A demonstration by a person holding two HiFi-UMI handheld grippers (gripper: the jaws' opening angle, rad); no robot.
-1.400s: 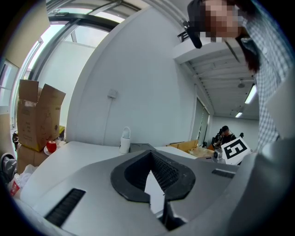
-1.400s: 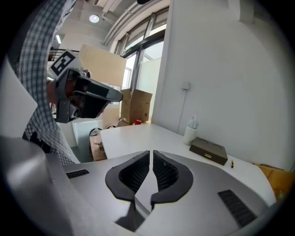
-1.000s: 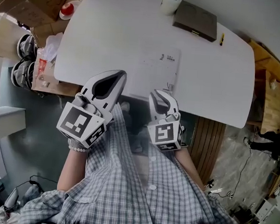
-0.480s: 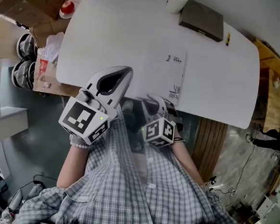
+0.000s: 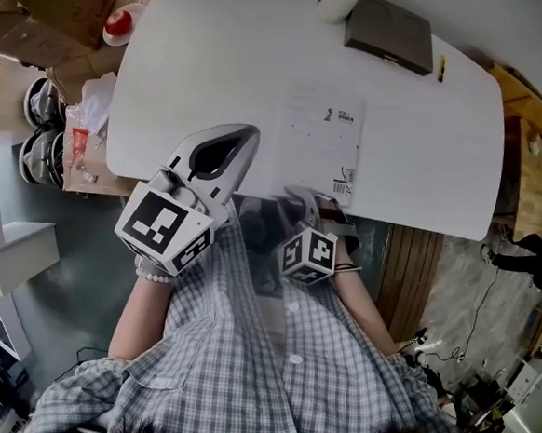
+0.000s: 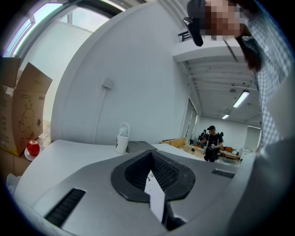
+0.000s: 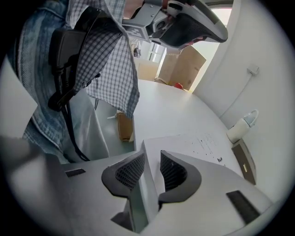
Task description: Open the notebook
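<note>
Head view: closed notebook lies at the near edge of the counter. Right tool, lowered to that edge, has just been parting its jaws to a narrow gap around the notebook's corner, not yet gripping; left tool closed, empty. Cover lift likely next.

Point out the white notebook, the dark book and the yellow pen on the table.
white notebook point(image 5: 320, 142): head view, middle of its cover.
dark book point(image 5: 391, 34): head view, middle of its cover.
yellow pen point(image 5: 441, 67): head view, midway along its barrel.
</note>
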